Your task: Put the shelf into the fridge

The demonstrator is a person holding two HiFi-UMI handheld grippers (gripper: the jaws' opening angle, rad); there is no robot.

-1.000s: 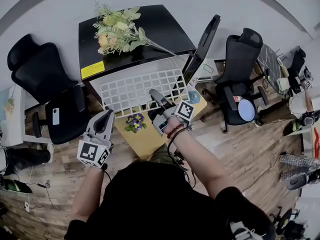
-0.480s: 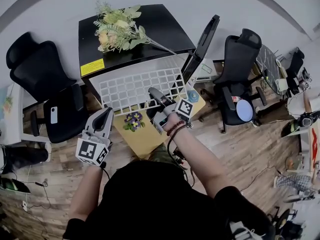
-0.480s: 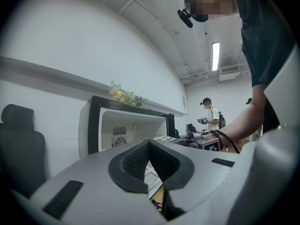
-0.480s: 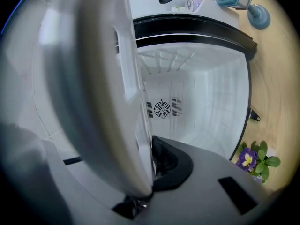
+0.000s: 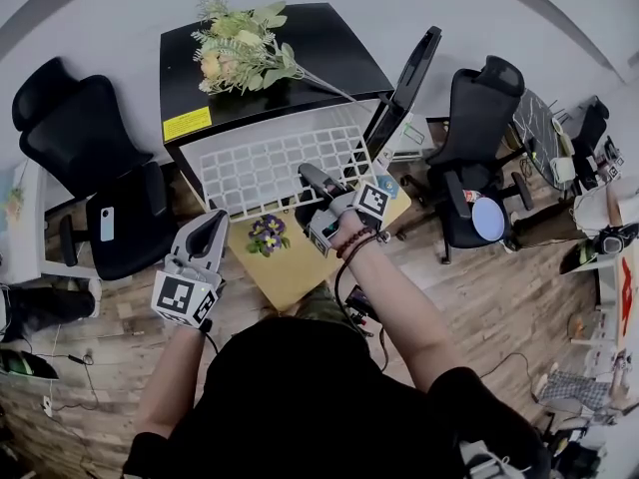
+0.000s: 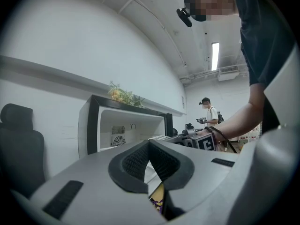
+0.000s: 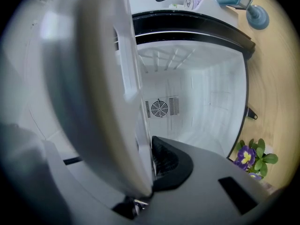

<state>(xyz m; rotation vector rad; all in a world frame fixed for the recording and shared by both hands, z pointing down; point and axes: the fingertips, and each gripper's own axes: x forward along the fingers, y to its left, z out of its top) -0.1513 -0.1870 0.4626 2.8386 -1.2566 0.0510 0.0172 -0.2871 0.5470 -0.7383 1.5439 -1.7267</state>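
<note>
The shelf (image 5: 275, 168) looks partly in.
The right gripper (image 5: 309, 176) pinches its edge, fridge (image 5: 329, 53) just ahead; left gripper (image 5: 214, 220) closed, empty.

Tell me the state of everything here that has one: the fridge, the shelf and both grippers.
fridge: door open wide.
shelf: held at the fridge's opening, not yet seated inside.
right gripper: shut on the shelf's near edge.
left gripper: shut, empty, away from the shelf.
</note>
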